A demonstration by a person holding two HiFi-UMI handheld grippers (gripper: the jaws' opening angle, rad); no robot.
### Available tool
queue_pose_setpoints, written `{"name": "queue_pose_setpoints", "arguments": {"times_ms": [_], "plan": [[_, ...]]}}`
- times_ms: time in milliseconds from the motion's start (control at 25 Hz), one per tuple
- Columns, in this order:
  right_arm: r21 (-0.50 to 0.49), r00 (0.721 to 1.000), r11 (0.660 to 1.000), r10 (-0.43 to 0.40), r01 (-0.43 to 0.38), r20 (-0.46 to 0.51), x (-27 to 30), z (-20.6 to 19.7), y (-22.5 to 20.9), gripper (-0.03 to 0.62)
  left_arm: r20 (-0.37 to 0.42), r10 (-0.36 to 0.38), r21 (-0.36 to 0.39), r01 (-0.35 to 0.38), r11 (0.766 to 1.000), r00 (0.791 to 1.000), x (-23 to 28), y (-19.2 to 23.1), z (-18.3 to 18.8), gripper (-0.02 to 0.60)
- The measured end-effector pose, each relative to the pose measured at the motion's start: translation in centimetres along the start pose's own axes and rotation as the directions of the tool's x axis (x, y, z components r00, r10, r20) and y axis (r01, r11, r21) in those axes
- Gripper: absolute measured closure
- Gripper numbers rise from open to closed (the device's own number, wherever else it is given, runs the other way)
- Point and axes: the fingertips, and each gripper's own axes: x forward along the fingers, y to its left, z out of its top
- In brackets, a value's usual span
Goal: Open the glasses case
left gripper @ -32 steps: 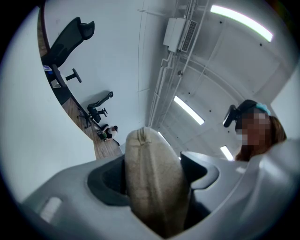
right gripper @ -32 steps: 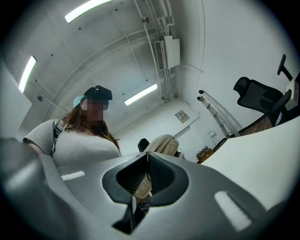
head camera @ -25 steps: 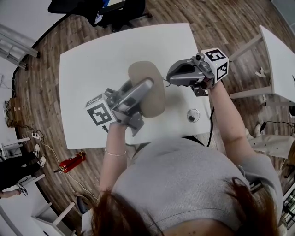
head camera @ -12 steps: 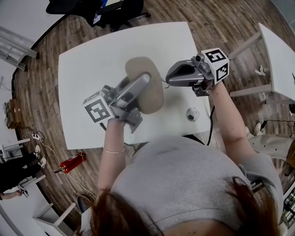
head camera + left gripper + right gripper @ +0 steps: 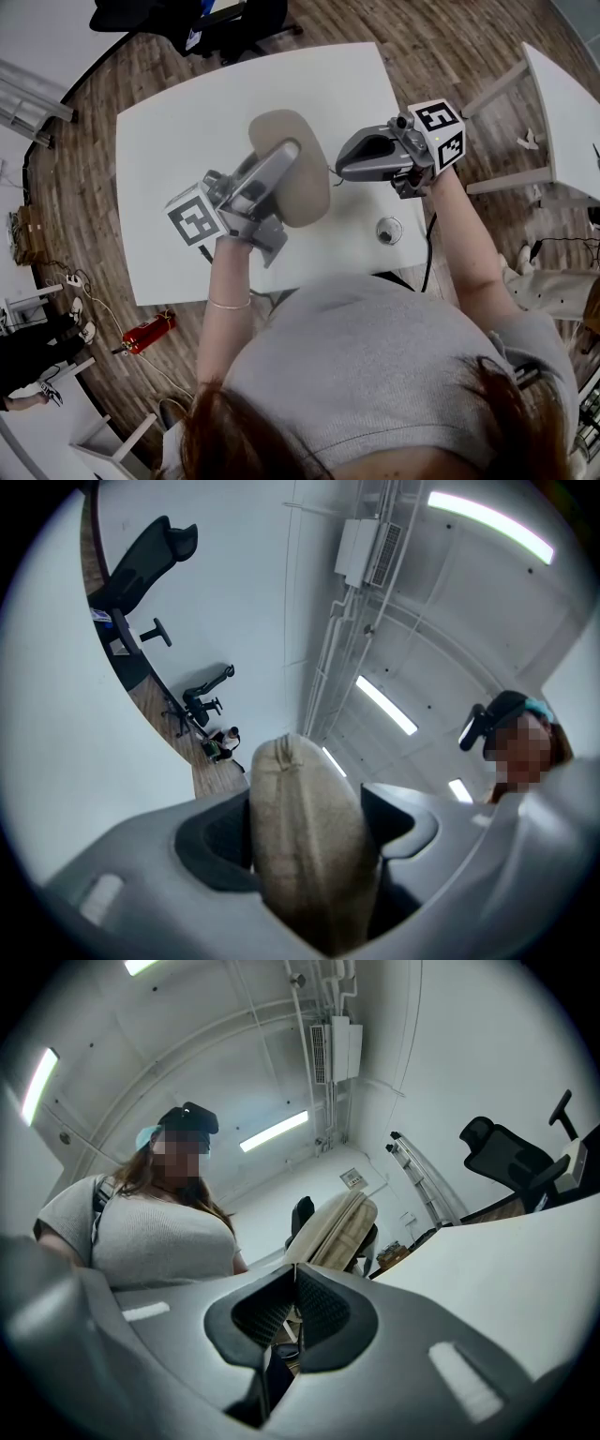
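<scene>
A beige oval glasses case (image 5: 305, 183) is held up over the white table (image 5: 178, 112), closed as far as I can see. My left gripper (image 5: 286, 159) is shut on its near end, and the left gripper view shows the case (image 5: 305, 846) wedged edge-on between both pads. My right gripper (image 5: 339, 167) is shut, with its tips right at the case's right edge. In the right gripper view its jaws (image 5: 292, 1274) meet with no visible gap, and the case (image 5: 333, 1227) stands just beyond them. Whether something thin is pinched there I cannot tell.
A small round fitting (image 5: 387, 230) sits in the table near its front right. A second white table (image 5: 562, 103) stands to the right and a black office chair (image 5: 234, 19) beyond the far edge. A red object (image 5: 145, 330) lies on the wooden floor.
</scene>
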Motion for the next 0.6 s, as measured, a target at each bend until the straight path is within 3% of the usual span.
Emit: {"name": "queue_pose_setpoints", "arguments": {"times_ms": [600], "plan": [[-0.022, 0.999, 0.999, -0.042, 0.042, 0.013, -0.1, -0.5, 0.0, 0.582, 0.027, 0.010, -0.037, -0.009, 0.999, 1.000, 0.9, 1.1, 1.7, 0.244]]}}
